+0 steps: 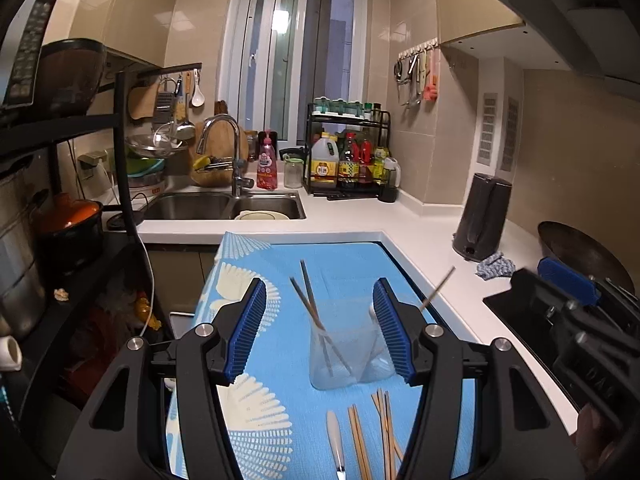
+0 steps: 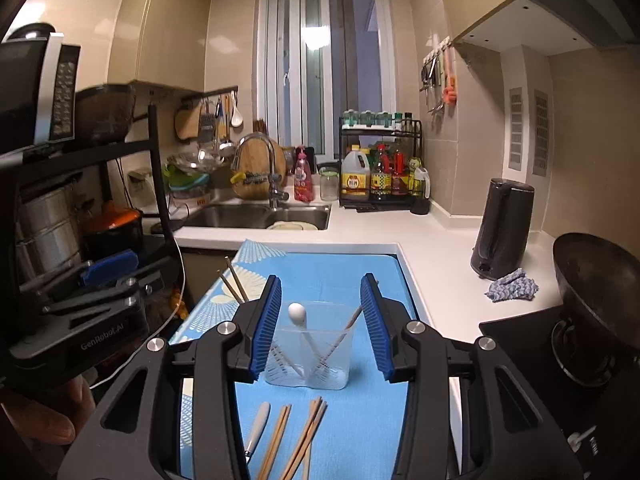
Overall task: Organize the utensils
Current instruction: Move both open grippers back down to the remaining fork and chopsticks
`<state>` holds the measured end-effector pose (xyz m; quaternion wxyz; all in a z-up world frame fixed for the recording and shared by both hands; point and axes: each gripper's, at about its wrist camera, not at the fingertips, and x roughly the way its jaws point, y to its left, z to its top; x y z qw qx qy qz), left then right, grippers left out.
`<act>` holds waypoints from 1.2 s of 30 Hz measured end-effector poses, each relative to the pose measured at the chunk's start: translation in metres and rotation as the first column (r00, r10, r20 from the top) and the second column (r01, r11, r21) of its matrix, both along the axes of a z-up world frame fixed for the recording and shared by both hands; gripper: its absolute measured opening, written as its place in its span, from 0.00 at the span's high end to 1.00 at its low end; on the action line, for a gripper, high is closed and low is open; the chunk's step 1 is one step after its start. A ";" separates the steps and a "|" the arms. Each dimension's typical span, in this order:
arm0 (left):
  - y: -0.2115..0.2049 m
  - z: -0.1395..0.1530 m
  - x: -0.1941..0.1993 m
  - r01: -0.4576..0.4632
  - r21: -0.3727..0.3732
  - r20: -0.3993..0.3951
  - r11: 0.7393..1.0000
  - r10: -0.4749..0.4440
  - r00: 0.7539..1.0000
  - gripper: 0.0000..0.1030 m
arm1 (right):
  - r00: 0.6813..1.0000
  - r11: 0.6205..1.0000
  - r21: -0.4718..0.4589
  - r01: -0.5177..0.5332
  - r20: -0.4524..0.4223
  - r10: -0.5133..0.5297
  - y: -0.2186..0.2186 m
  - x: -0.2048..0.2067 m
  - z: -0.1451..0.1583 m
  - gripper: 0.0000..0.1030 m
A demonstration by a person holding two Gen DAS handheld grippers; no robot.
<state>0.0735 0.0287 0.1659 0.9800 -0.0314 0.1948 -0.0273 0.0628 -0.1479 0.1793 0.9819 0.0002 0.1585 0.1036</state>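
On the blue mat [image 2: 352,420], clear holder [image 2: 308,360] with chopsticks [image 1: 310,300], spoon [image 2: 298,316]; both tools spread.

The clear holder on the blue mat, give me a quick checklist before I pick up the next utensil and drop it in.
1. Left gripper open and empty: ok.
2. Right gripper open and empty: ok.
3. Clear holder upright on the blue mat: ok.
4. Room left in the holder, which already has chopsticks and a white spoon: ok, though getting crowded.
5. Loose chopsticks and a white-handled utensil lying flat in front of the holder, unobstructed: ok.
6. Loose chopsticks lying separate enough to grab just one pair: cannot tell.
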 end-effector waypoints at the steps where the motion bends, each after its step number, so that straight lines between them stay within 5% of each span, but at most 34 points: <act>1: 0.000 -0.007 -0.004 0.001 0.007 0.000 1.000 -0.001 1.000 0.46 | 1.000 1.000 0.016 0.014 0.017 -0.014 -0.003 -0.007 -0.005 0.59; 6: 0.007 -0.050 -0.029 -0.002 -0.012 -0.017 1.000 0.002 1.000 0.51 | 0.999 0.997 0.065 0.039 0.008 -0.040 -0.016 -0.030 -0.042 0.65; 12: 0.005 -0.116 -0.043 0.040 -0.062 -0.150 0.997 -0.049 0.987 0.80 | 0.990 0.997 0.064 0.042 -0.137 -0.033 -0.020 -0.044 -0.109 0.86; 18: -0.007 -0.174 -0.062 0.069 -0.120 -0.275 0.990 -0.099 0.956 0.86 | 0.947 0.997 0.075 0.019 -0.321 0.006 -0.013 -0.052 -0.189 0.88; 21: -0.016 -0.191 -0.067 0.092 -0.120 -0.308 0.989 -0.125 0.943 0.97 | 0.924 0.998 0.068 0.001 -0.382 0.025 -0.008 -0.057 -0.218 0.85; 27: -0.034 -0.212 -0.069 0.164 -0.148 -0.344 0.975 -0.206 0.916 0.98 | 0.909 0.998 0.046 -0.031 -0.415 0.048 -0.004 -0.060 -0.239 0.85; 36: -0.028 -0.221 -0.062 0.139 -0.200 -0.382 0.970 -0.208 0.901 0.98 | 0.903 0.998 0.004 -0.063 -0.425 0.058 -0.002 -0.058 -0.246 0.84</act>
